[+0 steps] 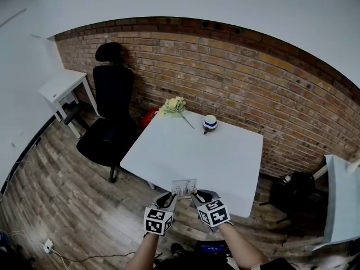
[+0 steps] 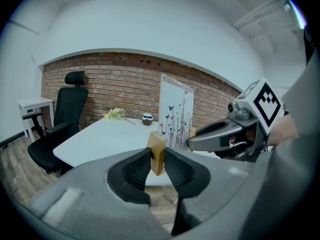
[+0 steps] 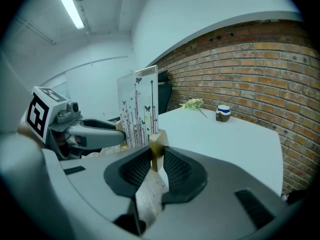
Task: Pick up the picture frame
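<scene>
The picture frame point(image 1: 184, 188) is a clear upright panel printed with butterflies and stems, with a wooden block foot at each lower corner. It hangs between my two grippers at the near edge of the white table point(image 1: 225, 162). In the left gripper view, my left gripper point(image 2: 157, 156) is shut on one wooden block, with the panel point(image 2: 175, 119) just beyond. My right gripper point(image 3: 156, 151) is shut on the other block, the panel point(image 3: 138, 111) rising to its left. The head view has the left gripper point(image 1: 167, 198) and right gripper point(image 1: 197, 197) side by side under the frame.
A bunch of pale flowers point(image 1: 173, 106) and a small blue-banded cup point(image 1: 210, 124) lie at the table's far side by the brick wall. A black office chair point(image 1: 109, 122) stands left of the table, a small white desk point(image 1: 59, 86) beyond it. A dark bag point(image 1: 295, 193) sits right.
</scene>
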A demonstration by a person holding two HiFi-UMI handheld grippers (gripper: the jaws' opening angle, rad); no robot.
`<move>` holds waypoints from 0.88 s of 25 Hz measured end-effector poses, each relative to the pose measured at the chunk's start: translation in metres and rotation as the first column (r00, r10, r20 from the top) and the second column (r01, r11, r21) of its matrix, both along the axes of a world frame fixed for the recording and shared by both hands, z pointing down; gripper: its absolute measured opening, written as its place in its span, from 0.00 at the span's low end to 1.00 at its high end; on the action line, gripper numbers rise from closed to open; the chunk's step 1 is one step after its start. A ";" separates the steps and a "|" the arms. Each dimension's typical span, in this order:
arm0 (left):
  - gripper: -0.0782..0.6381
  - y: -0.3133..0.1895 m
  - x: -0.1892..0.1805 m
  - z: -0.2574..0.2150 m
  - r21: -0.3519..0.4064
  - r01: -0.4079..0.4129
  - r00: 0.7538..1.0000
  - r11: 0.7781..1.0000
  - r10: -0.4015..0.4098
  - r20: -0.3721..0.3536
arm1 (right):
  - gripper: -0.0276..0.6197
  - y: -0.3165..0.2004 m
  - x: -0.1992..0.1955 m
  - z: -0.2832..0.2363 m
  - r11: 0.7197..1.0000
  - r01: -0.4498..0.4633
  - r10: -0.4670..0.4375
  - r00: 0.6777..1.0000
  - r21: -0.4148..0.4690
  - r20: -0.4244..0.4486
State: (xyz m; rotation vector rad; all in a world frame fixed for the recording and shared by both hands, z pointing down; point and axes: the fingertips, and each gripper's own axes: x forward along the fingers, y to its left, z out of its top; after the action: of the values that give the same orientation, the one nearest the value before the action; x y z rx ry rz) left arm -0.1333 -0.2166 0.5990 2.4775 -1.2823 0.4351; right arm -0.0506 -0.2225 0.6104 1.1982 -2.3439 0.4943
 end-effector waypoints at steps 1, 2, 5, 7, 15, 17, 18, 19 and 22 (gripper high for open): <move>0.24 0.001 0.002 0.000 0.000 0.005 1.000 1.000 -0.005 0.002 | 0.18 0.000 0.002 0.000 1.000 0.003 -0.003 1.000 0.002 0.003; 0.24 0.002 0.005 -0.001 0.002 0.010 1.000 1.000 -0.010 0.003 | 0.18 0.001 0.005 -0.001 1.000 0.007 -0.007 1.000 0.004 0.006; 0.24 0.005 0.009 -0.004 0.005 0.024 1.000 1.000 -0.024 0.012 | 0.18 0.003 0.009 -0.003 1.000 0.019 -0.019 1.000 0.009 0.010; 0.24 0.006 0.013 -0.005 0.007 0.030 0.999 1.000 -0.030 0.017 | 0.18 0.004 0.012 -0.004 1.000 0.024 -0.024 1.000 0.011 0.016; 0.24 0.014 0.023 -0.005 0.010 0.040 0.999 0.999 -0.041 0.032 | 0.18 0.011 0.022 -0.003 0.999 0.037 -0.037 0.999 0.014 0.031; 0.24 0.016 0.025 -0.005 0.010 0.040 0.999 0.999 -0.041 0.034 | 0.18 0.013 0.024 -0.003 0.999 0.038 -0.039 0.999 0.014 0.033; 0.24 0.017 0.026 -0.005 0.010 0.041 0.999 0.999 -0.041 0.034 | 0.18 0.014 0.025 -0.003 0.999 0.039 -0.040 0.999 0.014 0.034; 0.24 0.017 0.026 -0.006 0.011 0.041 0.999 0.999 -0.042 0.033 | 0.18 0.014 0.025 -0.004 0.999 0.040 -0.040 0.999 0.014 0.035; 0.24 0.018 0.027 -0.006 0.013 0.042 0.999 0.999 -0.042 0.033 | 0.18 0.015 0.027 -0.004 0.999 0.040 -0.041 0.999 0.018 0.034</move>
State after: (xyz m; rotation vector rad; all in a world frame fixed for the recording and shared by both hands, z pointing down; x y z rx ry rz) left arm -0.1059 -0.1985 0.5926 2.4586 -1.3511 0.4620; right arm -0.0240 -0.2078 0.6063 1.1562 -2.4010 0.4853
